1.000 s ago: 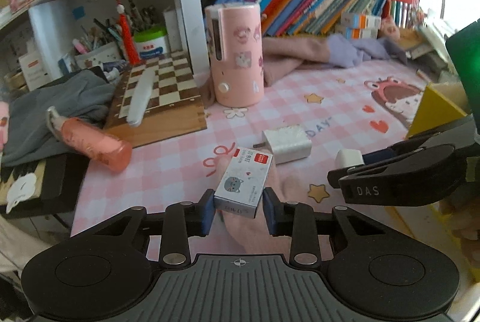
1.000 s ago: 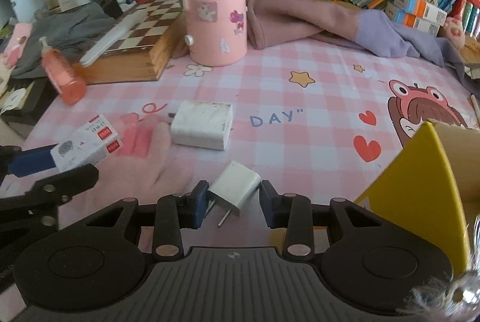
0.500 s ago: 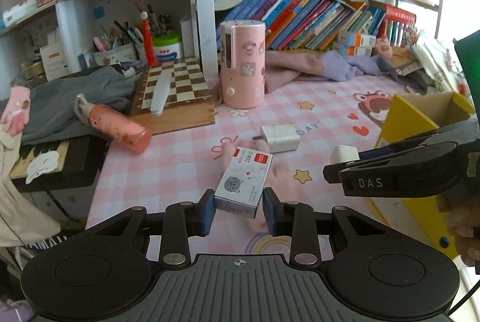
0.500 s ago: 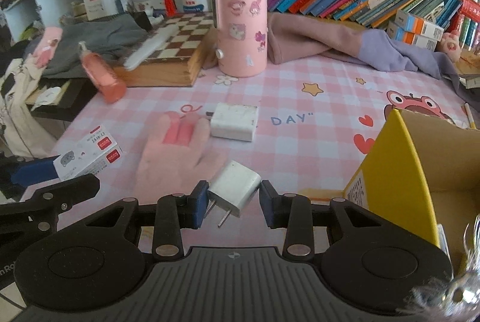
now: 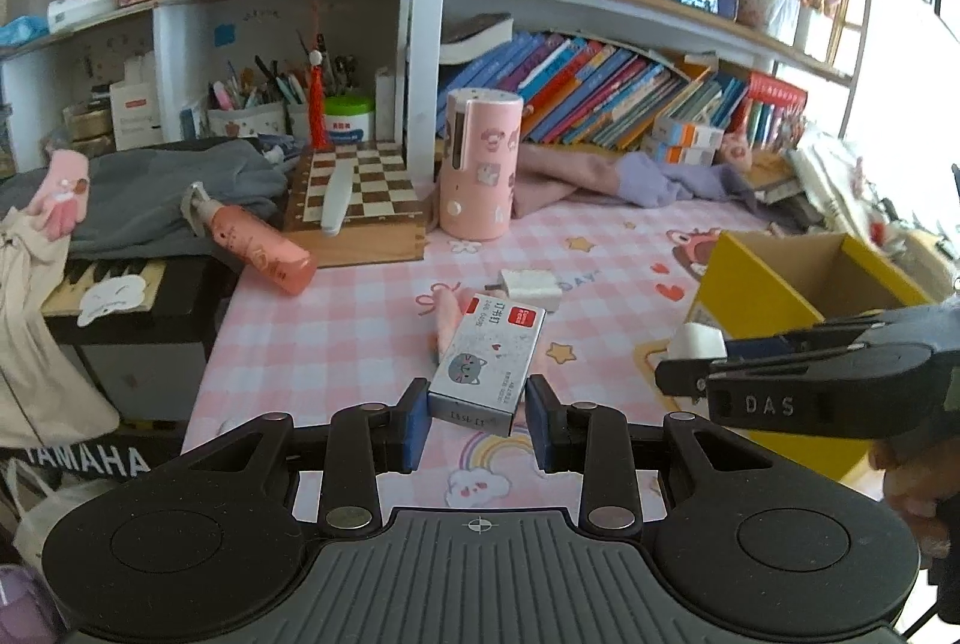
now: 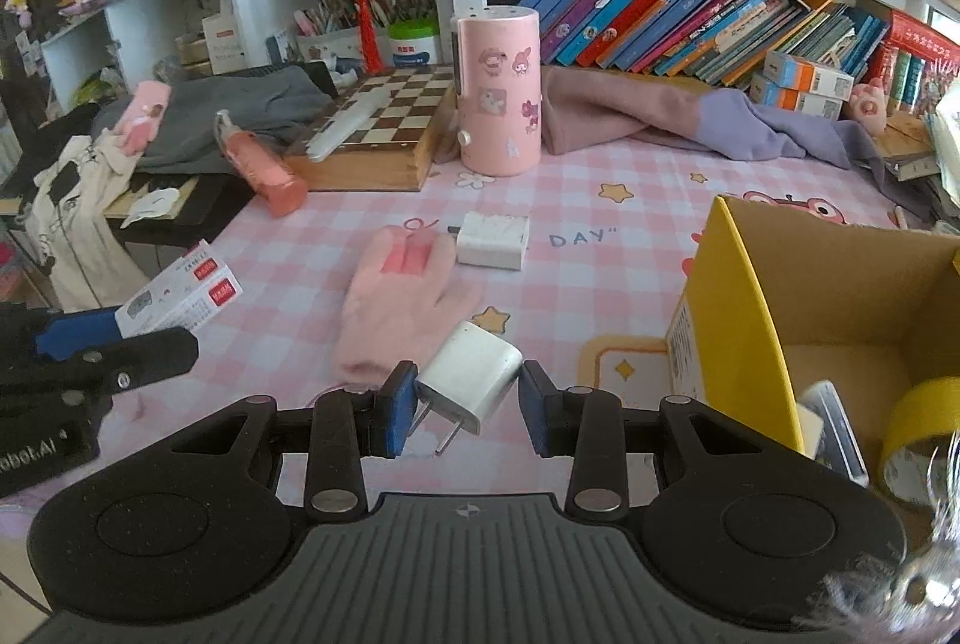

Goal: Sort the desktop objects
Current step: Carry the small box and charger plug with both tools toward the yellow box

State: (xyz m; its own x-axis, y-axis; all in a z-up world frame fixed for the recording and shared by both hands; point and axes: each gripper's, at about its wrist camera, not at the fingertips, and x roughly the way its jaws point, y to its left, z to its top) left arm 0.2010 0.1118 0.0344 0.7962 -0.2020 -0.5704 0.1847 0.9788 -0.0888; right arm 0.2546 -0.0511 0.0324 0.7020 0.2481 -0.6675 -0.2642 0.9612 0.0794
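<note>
My left gripper is shut on a small grey staple box with a cat picture, held above the pink checked desk mat. My right gripper is shut on a white plug charger, prongs pointing down and left. In the left wrist view the right gripper shows at the right with the charger. In the right wrist view the left gripper shows at the left with the box. A yellow cardboard box stands open at the right. A pink glove and a bigger white charger lie on the mat.
A pink cylinder, a wooden chessboard and a pink bottle stand or lie at the back. Pink and purple cloth lies before a row of books. The yellow box holds a tape roll.
Both grippers have pulled back and risen with their loads, so the desk looks farther away. The yellow box has come more into view at the right.
</note>
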